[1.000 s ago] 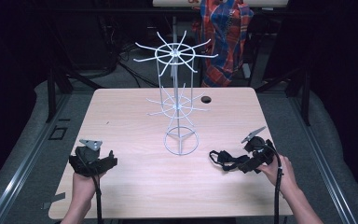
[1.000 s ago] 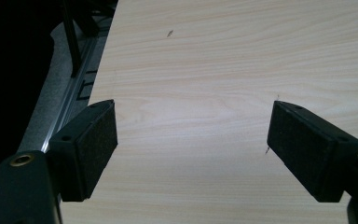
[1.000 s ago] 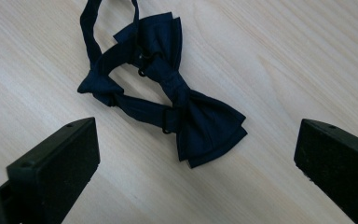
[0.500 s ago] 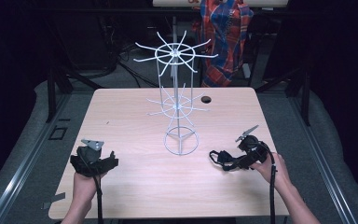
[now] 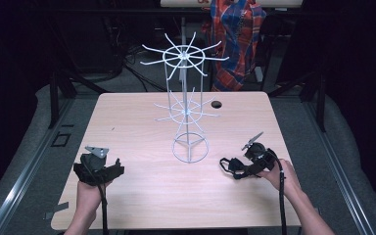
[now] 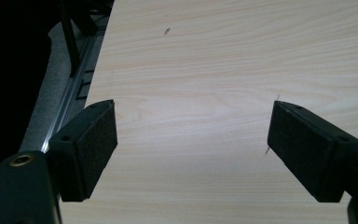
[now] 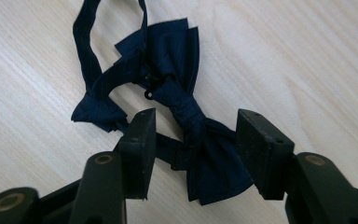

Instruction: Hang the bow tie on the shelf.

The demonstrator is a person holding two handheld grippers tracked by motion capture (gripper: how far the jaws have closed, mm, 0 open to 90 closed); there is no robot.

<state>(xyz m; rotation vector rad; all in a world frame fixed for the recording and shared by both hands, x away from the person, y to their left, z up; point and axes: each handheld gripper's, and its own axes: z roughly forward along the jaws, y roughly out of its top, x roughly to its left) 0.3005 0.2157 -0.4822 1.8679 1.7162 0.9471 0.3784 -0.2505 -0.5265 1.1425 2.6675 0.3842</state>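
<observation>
The high view looks forward and down over the whole bench (image 5: 142, 196). Both gripper views sit close above its wood, between their own tongs.

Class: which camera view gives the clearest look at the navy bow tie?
The right gripper view: the bow tie lies close up between the open jaws, knot and strap clear. In the high view it is a small dark shape by the right gripper.

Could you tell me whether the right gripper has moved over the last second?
Yes. In the high view the right gripper has dropped toward the table's near edge, away from the wire rack, and now straddles the bow tie.
</observation>
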